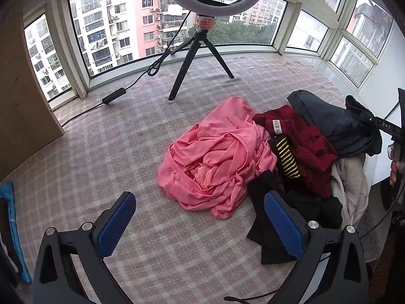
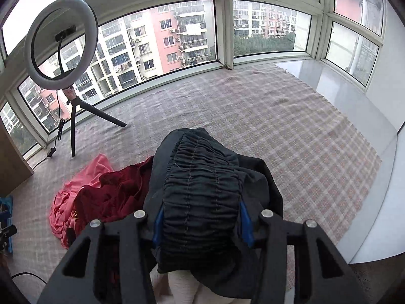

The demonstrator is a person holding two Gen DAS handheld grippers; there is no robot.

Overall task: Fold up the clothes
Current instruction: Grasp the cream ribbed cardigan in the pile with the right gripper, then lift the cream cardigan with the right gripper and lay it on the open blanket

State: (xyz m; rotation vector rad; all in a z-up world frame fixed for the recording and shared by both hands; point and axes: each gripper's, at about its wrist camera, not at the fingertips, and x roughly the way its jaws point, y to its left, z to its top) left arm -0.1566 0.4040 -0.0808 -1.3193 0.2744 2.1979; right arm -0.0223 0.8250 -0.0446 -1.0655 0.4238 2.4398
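Note:
A pile of clothes lies on the plaid blanket (image 1: 101, 167): a crumpled pink shirt (image 1: 217, 157), a dark red garment (image 1: 306, 147), a black piece with yellow stripes (image 1: 286, 159), a black garment (image 1: 273, 223), a cream one (image 1: 351, 187) and dark grey trousers (image 1: 329, 119). My left gripper (image 1: 200, 225) is open and empty, low over the blanket in front of the pink shirt. My right gripper (image 2: 202, 220) is shut on the gathered elastic waistband of the dark grey trousers (image 2: 202, 190), lifted above the pile. It shows at the right edge of the left wrist view (image 1: 387, 126).
A ring light on a black tripod (image 1: 200, 58) stands at the back by the window, its cable and inline switch (image 1: 114, 96) trailing left. A wooden panel (image 1: 22, 96) is at the left. A bare white ledge (image 2: 354, 116) lies right of the blanket.

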